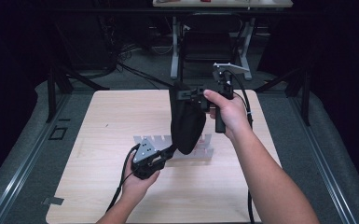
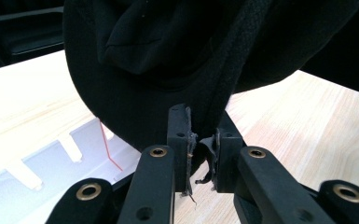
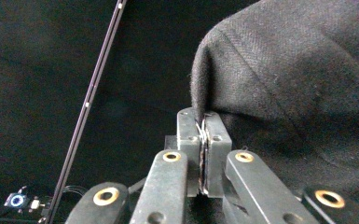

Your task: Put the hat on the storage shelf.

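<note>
Hanging lengthwise above the wooden table (image 1: 121,121), a black cloth bag (image 1: 186,122) runs almost straight up and down, its upper edge raised toward the far side and its rounded lower end dipping toward the person. The right gripper (image 1: 196,94), held high in the right hand (image 1: 228,112), has its jaws pressed together on the bag's top seam; in the right gripper view the woven fabric fold (image 3: 284,84) rises straight out of the closed jaws. The left gripper (image 1: 170,151), low in the left hand (image 1: 140,179), pinches the bag's bottom edge, its jaws narrow with a scrap of cloth between them. Beneath the bag, a white slotted rack (image 1: 200,147) lies flat on the table, just beside the left gripper.
</note>
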The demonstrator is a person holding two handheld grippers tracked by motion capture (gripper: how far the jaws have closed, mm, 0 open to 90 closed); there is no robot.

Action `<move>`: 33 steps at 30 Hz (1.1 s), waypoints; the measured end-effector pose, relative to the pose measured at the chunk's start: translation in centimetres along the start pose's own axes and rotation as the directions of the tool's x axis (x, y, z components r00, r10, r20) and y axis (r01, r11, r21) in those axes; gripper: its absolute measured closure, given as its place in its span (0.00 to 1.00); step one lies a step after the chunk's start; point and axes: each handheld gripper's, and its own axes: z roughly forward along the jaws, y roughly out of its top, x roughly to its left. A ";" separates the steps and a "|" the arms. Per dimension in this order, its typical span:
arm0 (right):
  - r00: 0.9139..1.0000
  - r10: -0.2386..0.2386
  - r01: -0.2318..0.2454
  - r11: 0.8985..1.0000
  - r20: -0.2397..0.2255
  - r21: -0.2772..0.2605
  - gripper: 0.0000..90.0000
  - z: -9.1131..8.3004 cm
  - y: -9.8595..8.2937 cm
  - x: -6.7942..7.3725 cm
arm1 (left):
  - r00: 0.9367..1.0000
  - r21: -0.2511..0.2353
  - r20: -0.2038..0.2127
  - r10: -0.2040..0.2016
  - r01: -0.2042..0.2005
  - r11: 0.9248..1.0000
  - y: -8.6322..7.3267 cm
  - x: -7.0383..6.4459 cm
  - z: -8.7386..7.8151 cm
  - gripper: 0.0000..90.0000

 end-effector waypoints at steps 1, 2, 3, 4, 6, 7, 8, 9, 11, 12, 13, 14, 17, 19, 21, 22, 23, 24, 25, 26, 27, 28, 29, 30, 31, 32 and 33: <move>1.000 -0.003 0.003 1.000 0.003 0.003 0.98 0.2 0.0 0.1 | 1.000 0.000 -0.003 -0.003 0.003 1.000 -0.1 0.0 0.0 0.90; 1.000 -0.005 0.005 1.000 0.006 0.004 0.98 0.4 0.0 0.2 | 1.000 0.004 -0.007 0.005 -0.005 1.000 -0.1 0.1 -0.1 0.91; 1.000 -0.005 0.005 1.000 0.005 0.004 0.98 0.6 0.0 0.2 | 1.000 0.002 -0.013 0.006 -0.006 1.000 -0.2 0.0 -0.1 0.91; 1.000 -0.006 0.006 1.000 0.006 0.009 0.98 0.6 0.0 0.2 | 1.000 -0.002 -0.018 0.008 -0.008 1.000 -0.3 -0.1 -0.1 0.91; 1.000 -0.002 0.002 1.000 0.006 0.009 0.98 0.9 0.0 0.2 | 1.000 0.004 -0.026 0.014 -0.014 1.000 -0.3 -0.1 -0.2 0.91; 1.000 -0.001 0.001 1.000 0.006 0.008 0.98 1.0 0.0 0.2 | 1.000 0.000 -0.027 0.013 -0.013 1.000 -0.4 -0.1 -0.1 0.91; 1.000 -0.002 0.002 1.000 0.007 0.011 0.98 1.1 0.0 0.2 | 1.000 0.001 -0.029 0.011 -0.011 1.000 -0.5 -0.1 -0.1 0.91; 1.000 -0.002 0.002 1.000 0.009 0.013 0.98 1.2 0.0 0.2 | 1.000 0.001 -0.029 0.011 -0.011 1.000 -0.5 -0.1 -0.1 0.91; 1.000 0.001 -0.002 1.000 0.011 0.013 0.98 1.4 0.0 0.1 | 0.999 -0.001 -0.040 0.020 -0.020 1.000 -0.7 -0.2 -0.1 0.92; 1.000 0.001 -0.001 1.000 0.010 0.014 0.98 1.5 0.0 0.1 | 0.999 0.001 -0.046 0.028 -0.028 1.000 -0.7 -0.3 -0.2 0.92; 1.000 0.003 -0.004 1.000 0.008 0.015 0.98 1.5 -0.1 0.1 | 0.998 0.002 -0.051 0.034 -0.034 0.999 -0.7 -0.3 -0.2 0.92; 1.000 0.002 -0.002 1.000 0.009 0.014 0.98 1.6 -0.1 0.1 | 0.998 0.002 -0.052 0.036 -0.036 0.999 -0.7 -0.3 -0.2 0.92; 1.000 -0.001 0.001 1.000 0.010 0.014 0.97 1.7 -0.1 0.1 | 0.997 0.005 -0.058 0.049 -0.049 0.999 -0.7 -0.4 -0.2 0.93; 1.000 -0.001 0.001 1.000 0.008 0.013 0.97 1.7 -0.1 0.1 | 0.996 0.007 -0.060 0.058 -0.058 0.998 -0.8 -0.5 -0.2 0.93; 1.000 -0.001 0.001 1.000 0.002 0.011 0.96 1.7 -0.2 0.1 | 0.996 0.009 -0.064 0.069 -0.068 0.998 -0.8 -0.5 -0.2 0.93; 1.000 0.000 0.000 1.000 0.001 0.007 0.95 1.7 -0.2 0.1 | 0.995 0.010 -0.063 0.072 -0.072 0.997 -0.8 -0.5 -0.2 0.93; 1.000 -0.001 0.001 1.000 -0.003 0.008 0.94 1.7 -0.2 0.1 | 0.995 0.011 -0.064 0.079 -0.078 0.997 -0.8 -0.6 -0.2 0.93; 1.000 0.000 0.000 1.000 -0.011 0.006 0.94 1.7 -0.2 0.1 | 0.994 0.017 -0.067 0.088 -0.087 0.996 -0.7 -0.6 -0.2 0.93; 1.000 -0.002 0.002 1.000 -0.016 0.008 0.94 1.7 -0.2 0.1 | 0.993 0.017 -0.072 0.098 -0.097 0.995 -0.7 -0.7 -0.2 0.93; 1.000 -0.005 0.005 1.000 -0.014 0.013 0.93 1.7 -0.2 0.2 | 0.992 0.017 -0.075 0.104 -0.103 0.995 -0.8 -0.7 -0.2 0.93; 1.000 -0.007 0.007 1.000 -0.012 0.014 0.93 1.7 -0.3 0.2 | 0.991 0.018 -0.079 0.110 -0.109 0.994 -0.8 -0.8 -0.2 0.94; 1.000 -0.008 0.008 1.000 -0.014 0.013 0.93 1.6 -0.3 0.2 | 0.991 0.018 -0.078 0.108 -0.107 0.994 -0.8 -0.7 -0.1 0.94; 1.000 -0.009 0.009 1.000 -0.014 0.011 0.93 1.6 -0.3 0.2 | 0.992 0.015 -0.079 0.100 -0.100 0.995 -0.8 -0.7 -0.2 0.94; 1.000 -0.005 0.006 1.000 -0.023 0.008 0.92 1.6 -0.3 0.2 | 0.992 0.014 -0.080 0.101 -0.100 0.995 -0.8 -0.7 -0.2 0.94; 1.000 -0.005 0.005 1.000 -0.028 0.003 0.91 1.5 -0.3 0.2 | 0.991 0.010 -0.082 0.102 -0.102 0.995 -0.9 -0.7 -0.1 0.94; 0.999 -0.004 0.004 1.000 -0.034 0.001 0.91 1.5 -0.3 0.2 | 0.992 0.011 -0.079 0.100 -0.099 0.995 -0.9 -0.6 -0.2 0.94; 0.999 -0.002 0.002 1.000 -0.037 -0.003 0.91 1.4 -0.3 0.3 | 0.993 0.006 -0.079 0.090 -0.090 0.996 -0.9 -0.6 -0.2 0.94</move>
